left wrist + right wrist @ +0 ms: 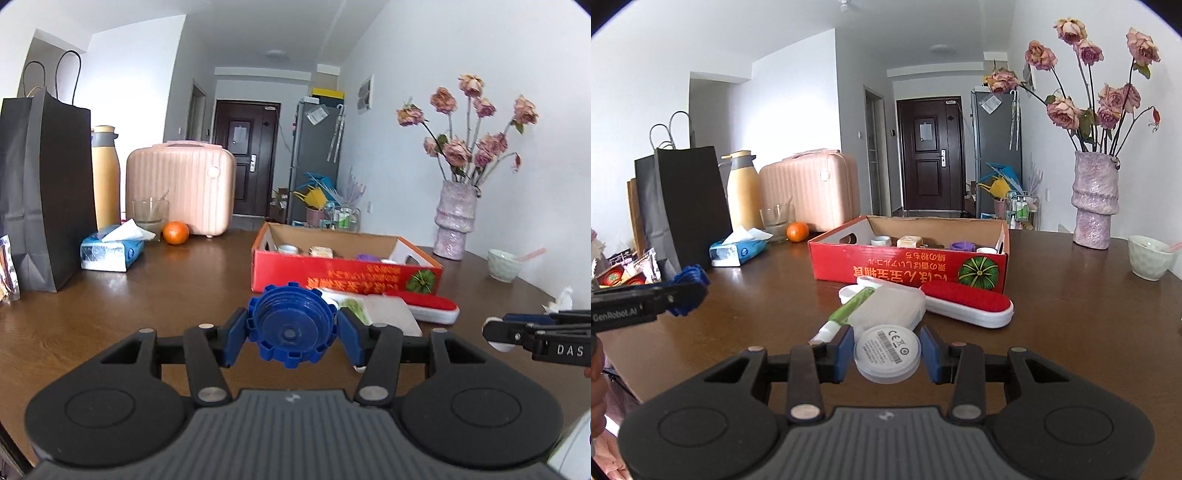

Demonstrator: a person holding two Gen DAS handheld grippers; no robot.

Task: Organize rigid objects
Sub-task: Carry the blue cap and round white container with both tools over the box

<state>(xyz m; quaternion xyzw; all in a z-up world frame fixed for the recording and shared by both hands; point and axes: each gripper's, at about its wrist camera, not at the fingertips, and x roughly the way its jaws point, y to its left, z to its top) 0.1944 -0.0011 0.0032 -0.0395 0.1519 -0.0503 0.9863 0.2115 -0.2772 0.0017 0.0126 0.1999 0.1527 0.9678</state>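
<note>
While the left tool [291, 328] clamps a blue ribbed plastic cap with a notched rim [291, 325], the right tool [887, 354] grips a white round plastic disc with a printed label [887, 352]; both are held above the brown wooden counter [738, 314]. Between them and the red open cardboard box [908, 264] lie a translucent plastic case [890, 308] and a red-topped white brush [967, 304].
</note>
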